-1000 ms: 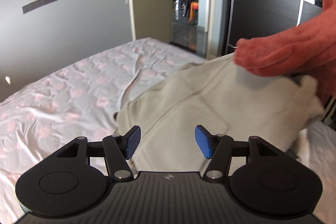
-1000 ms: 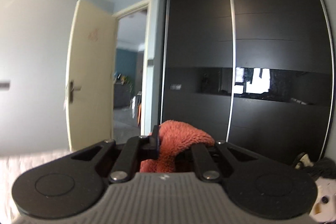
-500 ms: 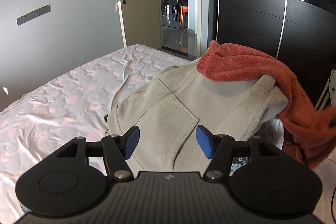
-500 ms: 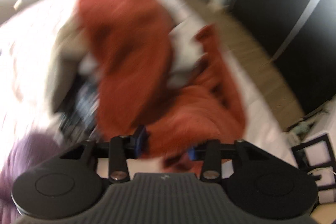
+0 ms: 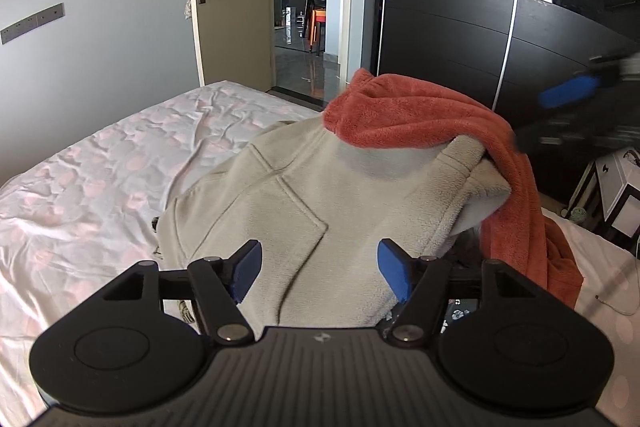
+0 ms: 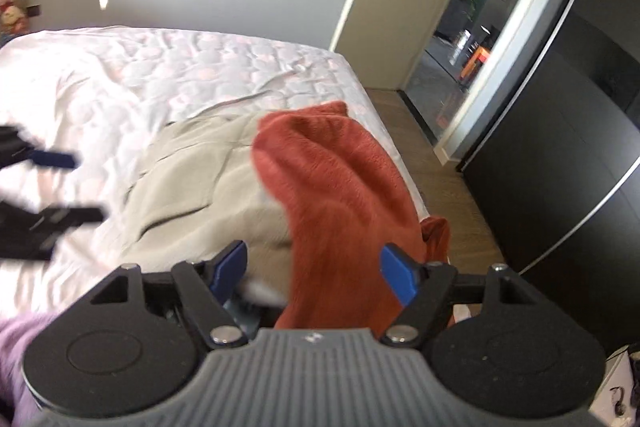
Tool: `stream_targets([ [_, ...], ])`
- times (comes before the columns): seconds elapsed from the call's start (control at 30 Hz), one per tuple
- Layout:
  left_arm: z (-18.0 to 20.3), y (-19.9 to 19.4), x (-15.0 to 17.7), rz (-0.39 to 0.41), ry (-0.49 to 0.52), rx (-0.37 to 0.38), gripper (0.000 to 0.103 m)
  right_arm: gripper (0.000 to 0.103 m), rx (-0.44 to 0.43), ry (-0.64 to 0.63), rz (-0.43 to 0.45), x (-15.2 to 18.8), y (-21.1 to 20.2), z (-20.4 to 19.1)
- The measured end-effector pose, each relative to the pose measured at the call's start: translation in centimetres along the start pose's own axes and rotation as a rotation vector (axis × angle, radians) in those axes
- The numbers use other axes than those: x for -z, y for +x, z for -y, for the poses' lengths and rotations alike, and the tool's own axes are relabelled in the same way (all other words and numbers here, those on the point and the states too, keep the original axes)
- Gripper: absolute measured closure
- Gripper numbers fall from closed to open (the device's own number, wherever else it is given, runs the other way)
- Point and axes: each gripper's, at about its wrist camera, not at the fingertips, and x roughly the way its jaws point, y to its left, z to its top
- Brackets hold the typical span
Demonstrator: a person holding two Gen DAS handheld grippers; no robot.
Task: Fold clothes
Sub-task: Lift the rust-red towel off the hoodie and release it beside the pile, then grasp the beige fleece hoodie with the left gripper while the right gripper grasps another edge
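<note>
A beige fleece garment [image 5: 304, 203] [image 6: 192, 179] lies heaped on the bed, and an orange-red fleece garment [image 5: 420, 123] [image 6: 340, 195] is draped over its top and right side. My left gripper [image 5: 320, 267] is open, hovering just above the beige fleece with nothing between its blue pads. My right gripper [image 6: 314, 269] is open above the orange-red garment, which passes under it without being held. In the left wrist view the right gripper [image 5: 576, 95] shows as a blurred blue pad at the right. In the right wrist view the left gripper [image 6: 52, 183] is a blur at the left.
The bed [image 5: 100, 187] has a white sheet with pale pink spots. A dark sliding wardrobe [image 5: 480, 47] stands to the right, an open doorway [image 5: 304, 7] behind. A small white-and-black stand [image 5: 616, 187] sits on the floor at right. Purple cloth [image 6: 16, 347] lies at lower left.
My right gripper opened and let go of the orange-red garment, which now lies draped over the beige fleece. The right gripper swung back up. My left gripper stayed open over the beige fleece.
</note>
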Motion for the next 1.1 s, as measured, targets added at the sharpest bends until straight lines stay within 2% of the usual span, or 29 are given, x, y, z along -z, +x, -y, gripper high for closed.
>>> stream_targets([
  [0.07, 0.0, 0.3, 0.0, -0.006, 0.002, 0.006, 0.04, 0.053, 0.015, 0.038, -0.038, -0.3, 2.7, 0.8],
  [0.1, -0.1, 0.5, 0.1, -0.008, 0.008, 0.01, 0.04, 0.057, 0.005, 0.061, -0.057, -0.1, 3.7, 1.3],
  [0.13, -0.1, 0.7, 0.1, -0.01, 0.014, 0.013, 0.04, 0.082, -0.021, 0.087, -0.065, 0.1, 4.7, 2.1],
  [0.17, -0.1, 0.9, 0.2, -0.012, 0.02, 0.017, 0.04, 0.096, -0.037, 0.114, -0.069, 0.6, 4.8, 2.8],
  [0.3, -0.8, 2.2, 0.6, -0.023, 0.017, 0.012, 0.04, 0.097, 0.072, 0.141, -0.039, 2.8, 2.8, 5.1],
  [0.43, -2.0, 3.4, 1.0, -0.045, -0.011, 0.004, 0.04, 0.097, 0.167, 0.245, -0.124, 7.0, 0.9, 10.1],
  [0.53, -2.7, 3.9, 1.4, -0.06, -0.014, -0.005, 0.04, 0.097, 0.186, 0.269, -0.16, 9.8, 0.1, 10.6],
  [0.63, -2.9, 4.2, 1.6, -0.065, -0.002, -0.015, 0.038, 0.094, 0.199, 0.288, -0.193, 12.4, -0.8, 10.8],
  [0.7, -2.6, 4.3, 1.6, -0.065, 0.009, -0.013, 0.034, 0.092, 0.208, 0.301, -0.215, 14.2, -1.3, 10.9],
  [0.73, -2.3, 4.3, 1.7, -0.061, 0.016, -0.008, 0.033, 0.082, 0.213, 0.308, -0.225, 15.1, -1.6, 10.9],
  [0.77, -2.0, 4.4, 1.8, -0.057, 0.023, -0.002, 0.031, 0.06, 0.218, 0.314, -0.236, 16.0, -1.9, 11.0],
  [0.83, -1.1, 4.4, 1.9, -0.054, 0.042, 0.025, 0.03, 0.042, 0.162, 0.291, -0.153, 15.2, -3.6, 10.1],
  [0.9, 0.0, 4.5, 2.2, -0.055, 0.057, 0.052, 0.029, 0.039, 0.113, 0.217, -0.093, 13.7, -4.5, 7.9],
  [0.97, 0.9, 4.6, 2.5, -0.054, 0.06, 0.073, 0.028, 0.028, 0.09, 0.119, -0.048, 11.4, -3.1, 5.9],
  [1.1, 2.6, 5.4, 3.3, -0.074, 0.066, 0.119, 0.026, 0.026, 0.139, -0.077, 0.002, 8.0, 2.7, 3.6],
])
